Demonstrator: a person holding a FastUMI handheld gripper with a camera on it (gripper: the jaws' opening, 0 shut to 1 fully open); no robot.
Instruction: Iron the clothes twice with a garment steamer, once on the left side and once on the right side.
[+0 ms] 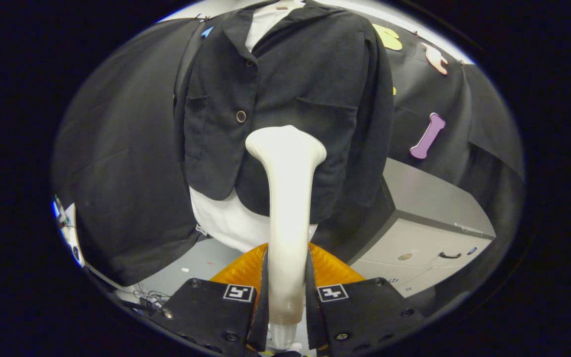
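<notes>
Ahead of the fingers hangs the black jacket over a white shirt. The gripper is clamped on the steamer handle, head near the jacket's right panel. A grey cabinet stands beyond. A loose grip could twist the steamer off line.

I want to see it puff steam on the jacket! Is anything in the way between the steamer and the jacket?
Nothing visible stands between them. The hand-held gripper is shut on the white garment steamer, and the steamer's wide head sits right in front of the black jacket, just right of its buttons. Whether it touches the cloth cannot be told.
</notes>
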